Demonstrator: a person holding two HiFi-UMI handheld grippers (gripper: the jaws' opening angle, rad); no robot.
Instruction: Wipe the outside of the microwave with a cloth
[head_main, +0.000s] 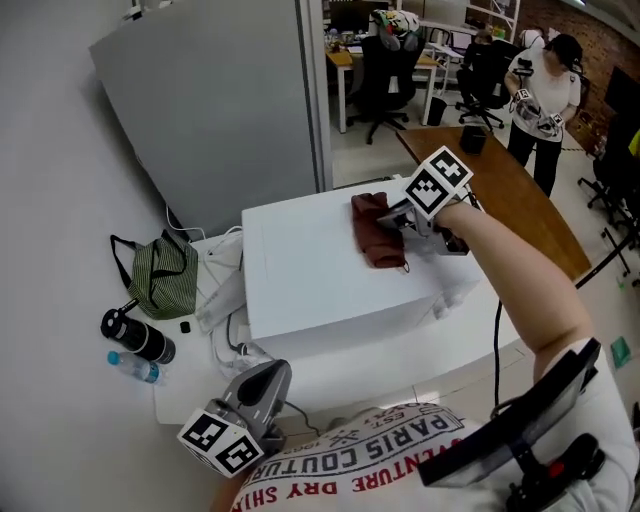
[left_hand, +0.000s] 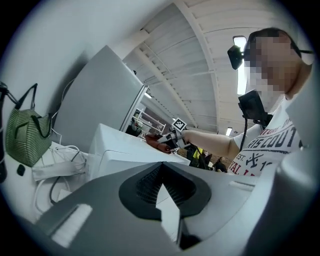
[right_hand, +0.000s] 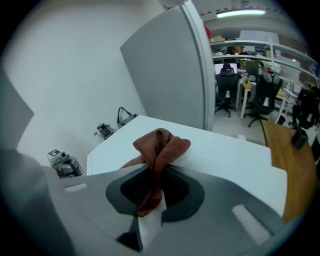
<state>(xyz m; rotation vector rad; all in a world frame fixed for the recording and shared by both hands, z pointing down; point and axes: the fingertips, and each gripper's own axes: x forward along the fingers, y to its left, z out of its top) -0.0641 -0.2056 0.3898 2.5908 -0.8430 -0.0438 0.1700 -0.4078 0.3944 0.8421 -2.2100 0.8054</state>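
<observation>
The right gripper's (right_hand: 155, 172) jaws are pressed together on a brown cloth (right_hand: 160, 147), which is pinched into a fold that bunches up past the tips. In the head view the cloth (head_main: 377, 232) lies on the flat top of the white microwave (head_main: 320, 290), toward the 1 o'clock part of that top, with the right gripper (head_main: 408, 222) just at its 3 o'clock side

The left gripper's (left_hand: 162, 165) jaws are closed tip to tip with nothing between them. This left gripper (head_main: 268, 375) is off the microwave, low at about 7 o'clock from it, near the person's chest

At 9 o'clock from the microwave a green striped bag (head_main: 165, 275) sits on the white table (head_main: 185, 400), with a black flask (head_main: 137, 336) and a small water bottle (head_main: 133, 368) at the bag's 7 o'clock
</observation>
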